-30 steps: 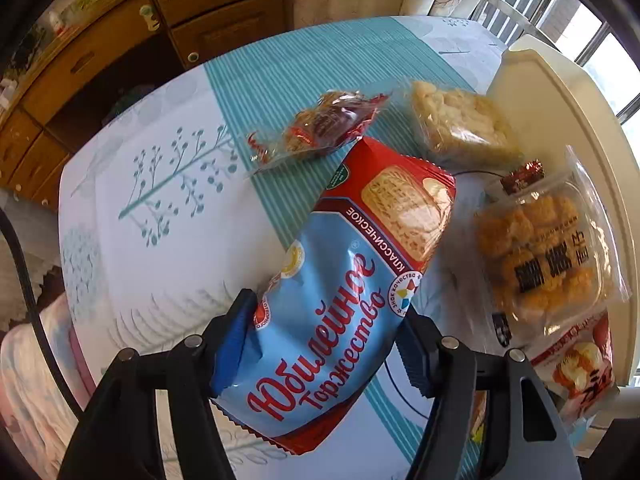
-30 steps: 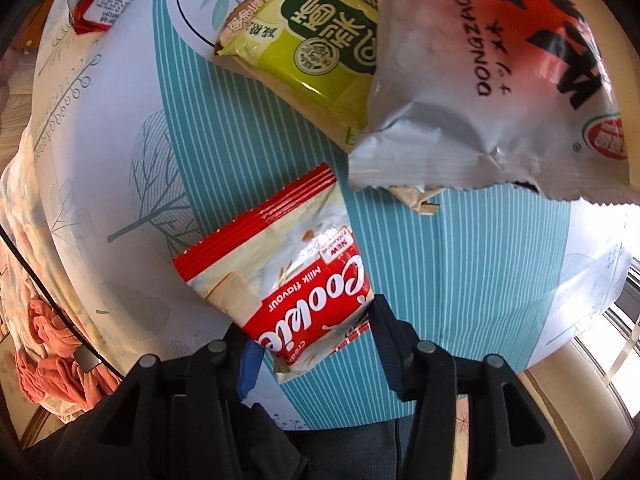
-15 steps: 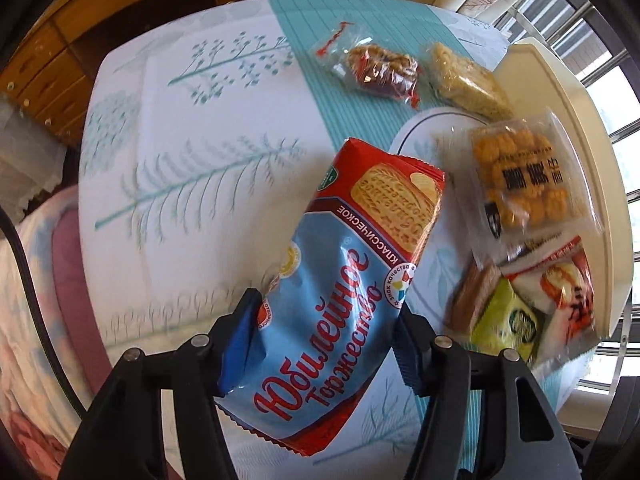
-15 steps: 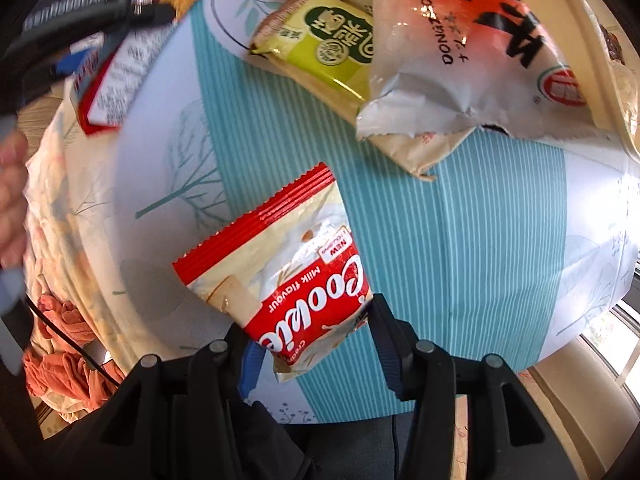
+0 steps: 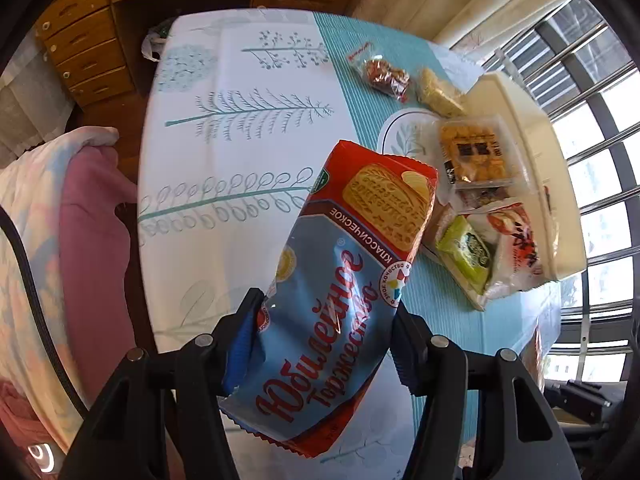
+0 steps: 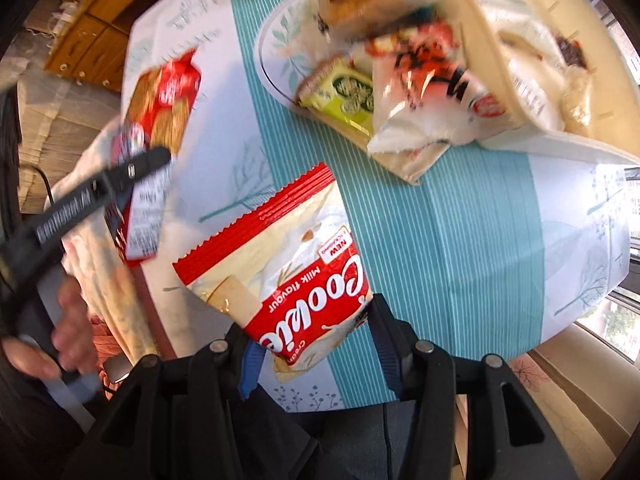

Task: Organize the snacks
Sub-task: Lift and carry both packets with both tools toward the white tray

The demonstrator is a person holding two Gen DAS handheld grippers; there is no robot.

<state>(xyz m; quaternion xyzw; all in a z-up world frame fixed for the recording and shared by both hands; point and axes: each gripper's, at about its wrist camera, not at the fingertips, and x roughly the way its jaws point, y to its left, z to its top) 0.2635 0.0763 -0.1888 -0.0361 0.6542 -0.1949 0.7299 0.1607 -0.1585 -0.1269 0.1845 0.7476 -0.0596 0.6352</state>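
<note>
Sunlit through barred windows at the right of the left wrist view, the bench (image 5: 240,92) wears a white and teal cloth printed with trees. Nearest in that view, the left gripper (image 5: 324,344) is closed on the lower part of the blue and red biscuit pack (image 5: 340,272), held clear above the cloth at lower centre. It looks like a firm block of stacked biscuits in glossy film: fairly stiff, moderately light, slippery, and breakable if squeezed hard, so a hold across the narrow sides seems right. In the right wrist view the right gripper (image 6: 314,332) pinches the bottom corner of the cookie bag (image 6: 280,264), a soft, puffy, light pouch that would crumple; its crimped seams are the safest hold. Beyond, open cloth fills the left and middle of the left wrist frame, probably the best room for setting things down, though the near bench edge is close beneath both grippers. Farther right lie the green packet (image 5: 466,254), a white and red bag (image 5: 516,248), a clear tub of snacks (image 5: 474,152) and a cream tray (image 5: 536,152), crowded together toward the windows.
</note>
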